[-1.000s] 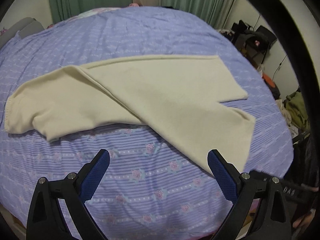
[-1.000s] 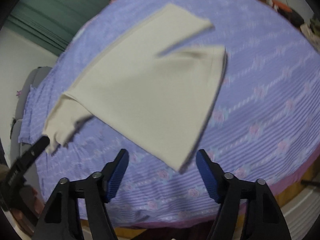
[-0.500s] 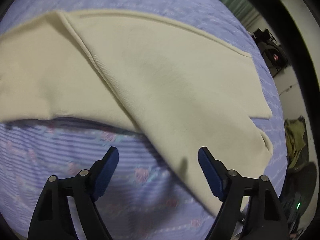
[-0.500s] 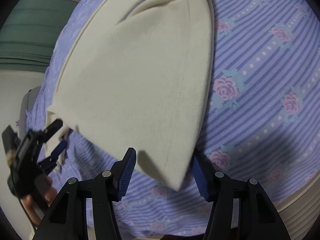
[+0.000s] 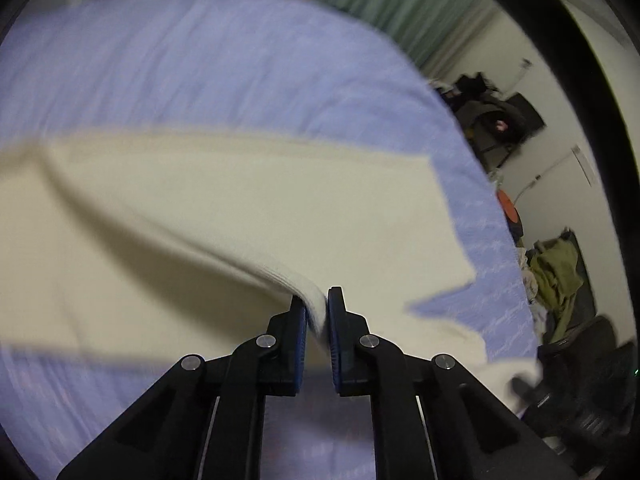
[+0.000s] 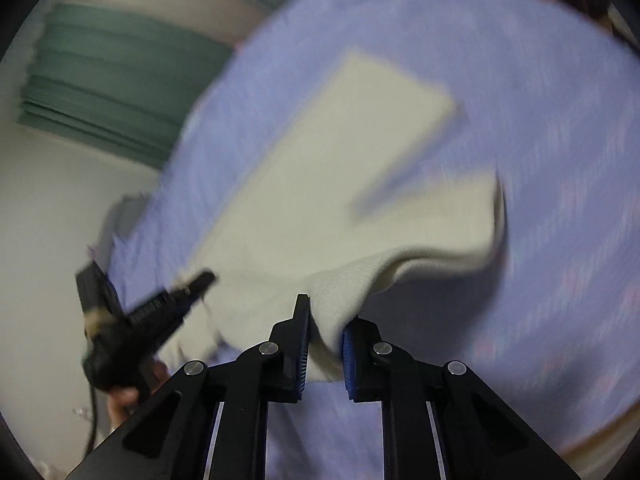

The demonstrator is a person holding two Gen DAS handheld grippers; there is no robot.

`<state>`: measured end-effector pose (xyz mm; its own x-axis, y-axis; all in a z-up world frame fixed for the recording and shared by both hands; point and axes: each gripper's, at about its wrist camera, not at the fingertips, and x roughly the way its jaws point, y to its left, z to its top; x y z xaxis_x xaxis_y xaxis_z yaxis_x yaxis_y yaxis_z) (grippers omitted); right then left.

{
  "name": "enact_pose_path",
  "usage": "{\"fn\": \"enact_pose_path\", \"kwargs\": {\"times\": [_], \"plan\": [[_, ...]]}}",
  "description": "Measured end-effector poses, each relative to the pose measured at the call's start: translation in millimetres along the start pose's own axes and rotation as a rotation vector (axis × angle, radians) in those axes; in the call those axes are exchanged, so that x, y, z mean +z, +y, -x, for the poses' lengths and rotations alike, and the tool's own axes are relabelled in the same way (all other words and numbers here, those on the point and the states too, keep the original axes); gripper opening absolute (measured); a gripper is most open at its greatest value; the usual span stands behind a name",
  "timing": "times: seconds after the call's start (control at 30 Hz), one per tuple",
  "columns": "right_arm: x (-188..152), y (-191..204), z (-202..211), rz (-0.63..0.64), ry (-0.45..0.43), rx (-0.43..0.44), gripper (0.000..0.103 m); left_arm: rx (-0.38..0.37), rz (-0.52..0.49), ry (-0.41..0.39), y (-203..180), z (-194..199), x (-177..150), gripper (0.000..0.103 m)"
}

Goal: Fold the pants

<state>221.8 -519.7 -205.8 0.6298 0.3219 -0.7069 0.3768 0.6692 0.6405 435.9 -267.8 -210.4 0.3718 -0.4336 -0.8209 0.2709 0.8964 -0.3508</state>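
Both your grippers are pinching the cream pants on the bed

Your left gripper (image 5: 317, 308) has just closed its jaws on a raised fold of the pants (image 5: 248, 216); your right gripper (image 6: 325, 320) has just closed on a bunched edge of the same pants (image 6: 320, 184), lifted off the lilac bedspread (image 6: 540, 120). Beyond them the two legs lie spread flat. Further back hang green curtains (image 6: 112, 92), all blurred

Cream pants (image 5: 280, 208): matt knit cloth, seemingly ribbed; bedsheet (image 5: 200, 60) cloth.
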Motion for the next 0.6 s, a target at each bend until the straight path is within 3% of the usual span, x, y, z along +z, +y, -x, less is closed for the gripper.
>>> {"fn": "enact_pose_path", "kwargs": {"times": [0.13, 0.23, 0.4, 0.6], "plan": [[62.9, 15.3, 3.9, 0.03, -0.135, 0.036, 0.015, 0.013, -0.116, -0.059, -30.2, -21.3, 62.7, 0.012], [113.7, 16.0, -12.1, 0.038, -0.185, 0.033, 0.015, 0.01, -0.121, -0.05, -39.0, -49.5, 106.8, 0.012], [171.1, 4.8, -55.2, -0.005, -0.156, 0.023, 0.014, 0.052, -0.1, -0.001, -39.0, -103.7, 148.4, 0.012], [216.0, -15.1, -110.2, -0.063, -0.069, -0.053, 0.015, 0.119, -0.087, 0.101, -28.4, -152.4, 153.2, 0.014]]}}
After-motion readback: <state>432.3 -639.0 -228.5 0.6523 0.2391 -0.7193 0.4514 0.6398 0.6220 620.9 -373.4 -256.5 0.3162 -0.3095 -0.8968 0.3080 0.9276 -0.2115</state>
